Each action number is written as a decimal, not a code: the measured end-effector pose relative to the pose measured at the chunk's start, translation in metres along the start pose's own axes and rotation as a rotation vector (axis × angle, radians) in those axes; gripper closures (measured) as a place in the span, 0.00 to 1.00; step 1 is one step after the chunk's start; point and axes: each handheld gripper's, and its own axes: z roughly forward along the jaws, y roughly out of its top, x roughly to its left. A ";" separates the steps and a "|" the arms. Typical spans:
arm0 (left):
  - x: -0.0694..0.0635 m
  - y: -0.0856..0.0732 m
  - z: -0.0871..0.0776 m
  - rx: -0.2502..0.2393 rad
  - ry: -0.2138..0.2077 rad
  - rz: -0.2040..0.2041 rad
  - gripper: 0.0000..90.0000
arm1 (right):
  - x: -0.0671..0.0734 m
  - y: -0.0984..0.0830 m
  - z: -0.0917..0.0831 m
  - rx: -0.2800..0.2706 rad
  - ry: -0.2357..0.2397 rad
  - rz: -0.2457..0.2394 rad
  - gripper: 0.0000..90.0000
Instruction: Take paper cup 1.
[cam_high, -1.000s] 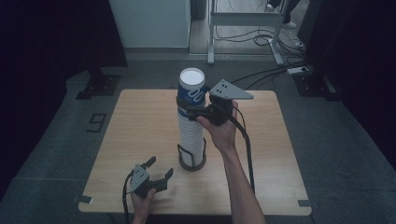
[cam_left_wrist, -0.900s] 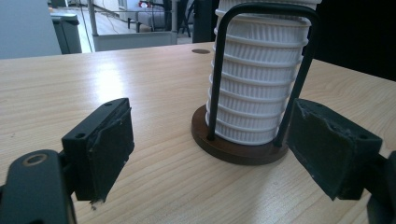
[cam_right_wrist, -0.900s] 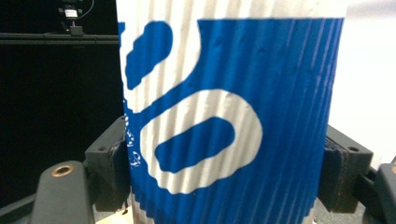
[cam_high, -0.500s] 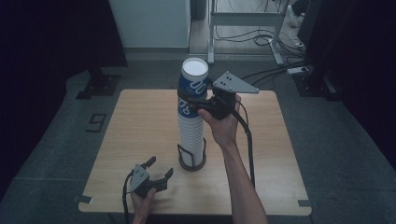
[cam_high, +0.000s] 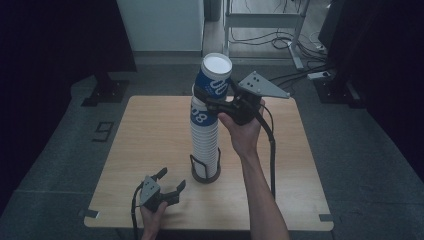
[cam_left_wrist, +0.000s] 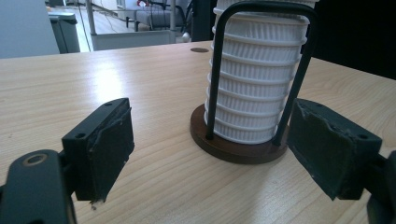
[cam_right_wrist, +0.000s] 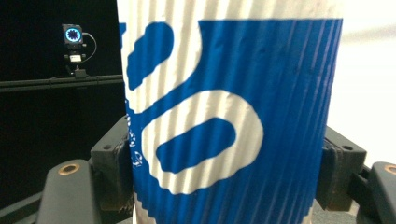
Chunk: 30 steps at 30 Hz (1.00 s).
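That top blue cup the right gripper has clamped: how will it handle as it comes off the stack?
The top cup is ribbed paper, so probably light and easy to crush under the right gripper. The ribs likely stop slipping. It sits tilted on the cup stack, so it may drag the next cup along; the tall stack could sway in its wire holder.

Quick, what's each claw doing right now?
Left claw: open, holding nothing.
Right claw: closed on the top blue cup.
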 end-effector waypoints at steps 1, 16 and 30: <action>0.000 0.000 0.000 0.001 -0.001 -0.002 0.16 | -0.001 0.000 -0.002 0.000 -0.003 -0.002 0.26; 0.002 0.000 0.002 -0.007 -0.002 -0.042 0.16 | -0.014 -0.004 -0.043 -0.001 -0.066 0.026 0.26; -0.006 0.012 -0.001 -0.039 -0.093 -0.063 0.22 | -0.022 -0.049 -0.074 0.071 -0.123 0.067 0.26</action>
